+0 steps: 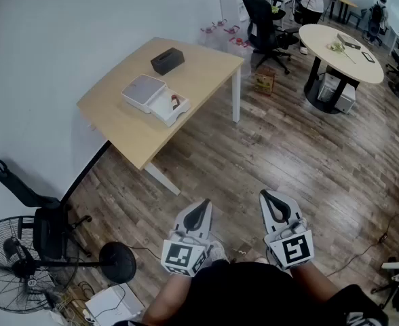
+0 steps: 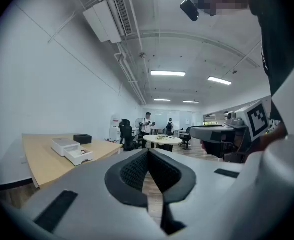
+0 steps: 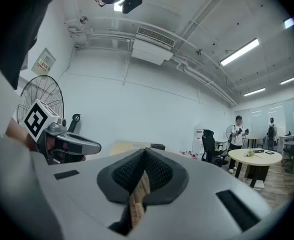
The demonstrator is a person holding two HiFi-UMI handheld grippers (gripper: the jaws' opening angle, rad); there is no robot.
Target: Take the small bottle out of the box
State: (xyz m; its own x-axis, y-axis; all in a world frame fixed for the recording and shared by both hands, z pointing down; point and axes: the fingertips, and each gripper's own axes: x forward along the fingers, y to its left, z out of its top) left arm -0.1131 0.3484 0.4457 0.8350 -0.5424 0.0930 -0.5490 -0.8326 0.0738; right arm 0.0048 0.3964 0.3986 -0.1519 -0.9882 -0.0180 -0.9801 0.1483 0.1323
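Low in the frame, holds left gripper (image 1: 202,206) and right gripper (image 1: 267,197) level, jaws closed, empty; upper left, white box (image 1: 155,98) open on tabletop (image 1: 186,70), well apart.

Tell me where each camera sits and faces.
Head view: on the person's head, steeply down at the pale wooden table and open white box; left gripper, right gripper, dark torso show.
Left gripper view: on that gripper, level across the room; its shut jaws show.
Right gripper view: on that gripper, level toward the white wall; its shut jaws show.
Shared: both gripper views see the round white table.
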